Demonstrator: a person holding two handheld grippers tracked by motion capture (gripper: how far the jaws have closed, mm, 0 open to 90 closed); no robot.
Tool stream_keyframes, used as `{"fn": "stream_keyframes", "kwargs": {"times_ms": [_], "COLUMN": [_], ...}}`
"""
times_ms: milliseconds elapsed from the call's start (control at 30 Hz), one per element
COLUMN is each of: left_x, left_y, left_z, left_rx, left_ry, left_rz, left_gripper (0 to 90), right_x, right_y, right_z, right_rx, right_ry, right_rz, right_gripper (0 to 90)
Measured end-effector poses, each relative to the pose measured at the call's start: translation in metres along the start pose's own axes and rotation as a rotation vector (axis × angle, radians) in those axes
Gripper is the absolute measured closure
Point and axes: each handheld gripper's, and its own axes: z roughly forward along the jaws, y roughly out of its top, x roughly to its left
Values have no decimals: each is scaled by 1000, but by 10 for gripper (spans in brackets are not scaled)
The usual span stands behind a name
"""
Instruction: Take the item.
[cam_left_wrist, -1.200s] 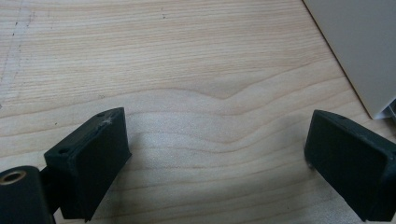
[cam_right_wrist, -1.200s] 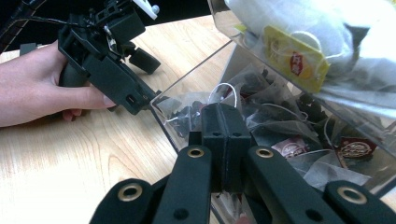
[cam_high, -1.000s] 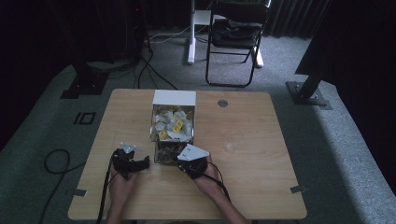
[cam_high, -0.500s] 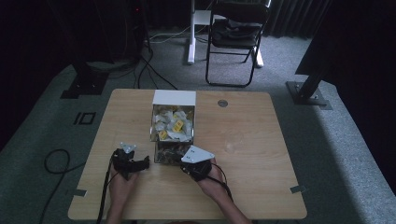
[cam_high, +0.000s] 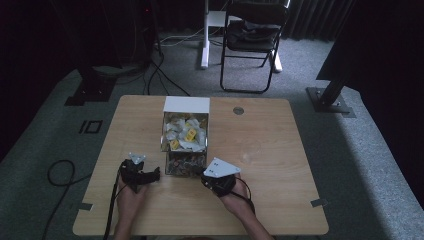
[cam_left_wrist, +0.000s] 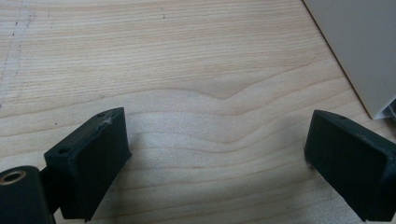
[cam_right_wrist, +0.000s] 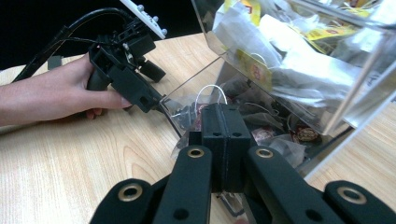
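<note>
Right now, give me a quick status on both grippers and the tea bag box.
Left gripper open over bare table. Right gripper shut at clear box mouth; hold unclear. Nothing blocking.

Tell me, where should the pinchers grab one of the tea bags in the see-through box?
Probably by its string, not the soft pouch. In the clear box's low open tray, a tea bag has a white string loop standing up; the right gripper could pinch it from the front.

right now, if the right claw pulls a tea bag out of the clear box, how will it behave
The tea bag would probably be light and floppy: thin paper sachets with strings. Likely to snag, since they lie tangled in the clear box. The right claw is shut.
</note>
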Motion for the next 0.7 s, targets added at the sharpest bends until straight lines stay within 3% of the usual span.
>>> {"fn": "stream_keyframes", "kwargs": {"times_ms": [700], "left_x": [0], "left_y": [0], "left_z": [0], "left_rx": [2], "left_ry": [0], "left_rz": [0], "left_gripper": [69], "right_x": [-11], "right_y": [-10], "right_z": [-19], "right_rx": [4], "right_ry": [-44], "right_rz": [13], "right_gripper": [900]}}
